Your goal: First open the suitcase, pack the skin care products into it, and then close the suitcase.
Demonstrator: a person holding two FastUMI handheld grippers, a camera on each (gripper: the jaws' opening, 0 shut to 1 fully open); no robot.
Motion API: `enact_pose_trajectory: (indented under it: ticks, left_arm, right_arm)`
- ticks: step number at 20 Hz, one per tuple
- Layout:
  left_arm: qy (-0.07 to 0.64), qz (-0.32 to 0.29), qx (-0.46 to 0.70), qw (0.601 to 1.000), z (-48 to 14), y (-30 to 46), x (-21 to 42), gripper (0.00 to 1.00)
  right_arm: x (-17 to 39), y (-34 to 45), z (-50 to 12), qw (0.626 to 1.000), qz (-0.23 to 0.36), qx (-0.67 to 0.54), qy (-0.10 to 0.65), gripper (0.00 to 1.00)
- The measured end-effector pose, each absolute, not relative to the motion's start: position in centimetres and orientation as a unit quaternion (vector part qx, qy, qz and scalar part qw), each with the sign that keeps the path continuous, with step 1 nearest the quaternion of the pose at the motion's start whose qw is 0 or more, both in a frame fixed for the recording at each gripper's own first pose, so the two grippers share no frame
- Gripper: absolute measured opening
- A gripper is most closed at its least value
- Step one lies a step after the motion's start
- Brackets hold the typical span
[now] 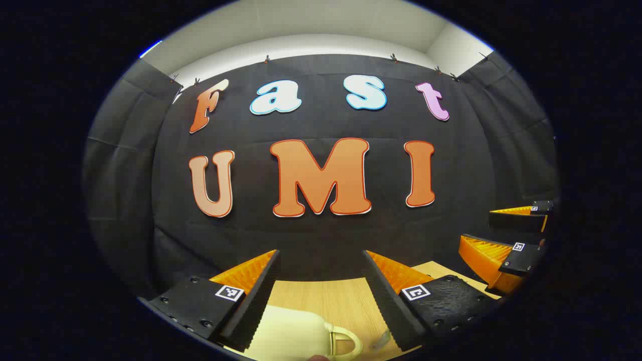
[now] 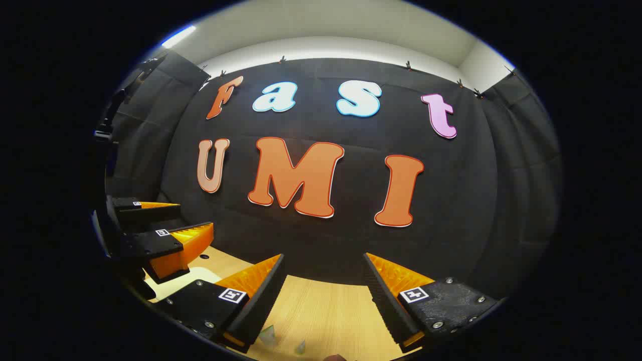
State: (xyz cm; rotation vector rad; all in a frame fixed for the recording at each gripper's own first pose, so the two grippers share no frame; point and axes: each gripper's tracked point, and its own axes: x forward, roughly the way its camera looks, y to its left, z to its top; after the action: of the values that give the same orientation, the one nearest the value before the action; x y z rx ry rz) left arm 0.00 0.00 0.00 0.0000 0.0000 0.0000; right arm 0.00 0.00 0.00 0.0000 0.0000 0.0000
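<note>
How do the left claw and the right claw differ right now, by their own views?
The left claw has the cream suitcase and its handle below its tips; the right claw has two small pale items on the wood table. Left sits level; right is tilted. Both are open, empty and raised toward the booth wall.

Booth enclosure: black cloth wall (image 1: 321,240) at the back, with matching cloth panels (image 1: 120,165) folding in on both sides. The cloth hangs from small clips (image 1: 267,59) along its top edge. Above it, a plain off-white wall (image 1: 311,30) (evenly lit). A bright strip (image 2: 178,36) at upper left is probably a ceiling light. Work surface: light wood-grain tabletop (image 2: 326,311).
</note>
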Motion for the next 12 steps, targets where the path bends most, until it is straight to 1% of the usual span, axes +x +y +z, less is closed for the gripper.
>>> enact_pose_trajectory:
  ticks: [1,2,3,6,9,10,11,12]
  left_arm:
    - [-0.001,0.0,0.003,1.0,0.1,0.0,0.0,0.98]
    - [-0.002,-0.002,0.006,1.0,0.1,0.0,0.0,1.0]
    - [-0.004,-0.004,0.006,1.0,0.2,-0.1,0.0,0.98]
    - [-0.001,-0.005,0.01,1.0,0.0,-0.3,0.0,0.98]
    - [0.001,0.003,0.016,1.0,0.2,0.2,-0.1,0.98]
    - [0.0,0.005,0.016,1.0,0.1,0.3,-0.2,0.98]
    - [0.0,0.008,0.016,1.0,0.2,0.4,-0.2,0.98]
    - [0.0,0.01,0.017,1.0,0.1,0.5,-0.3,0.98]
  right_arm:
    - [0.0,-0.2,0.0,1.0,-0.001,0.001,0.001,0.96]
    - [0.0,-0.3,0.0,1.0,0.0,0.001,0.0,0.95]
    - [0.0,-0.3,0.1,1.0,-0.001,0.0,-0.002,0.95]
    - [-0.1,-0.5,0.3,1.0,-0.005,-0.011,-0.008,0.95]
    - [-0.2,0.3,0.1,1.0,0.009,0.007,-0.005,0.95]
    - [-0.2,0.6,0.0,1.0,0.012,0.01,-0.003,0.93]
    - [0.0,0.7,0.0,1.0,0.015,0.013,-0.002,0.95]
    - [-0.1,0.8,0.1,1.0,0.018,0.014,-0.002,0.95]
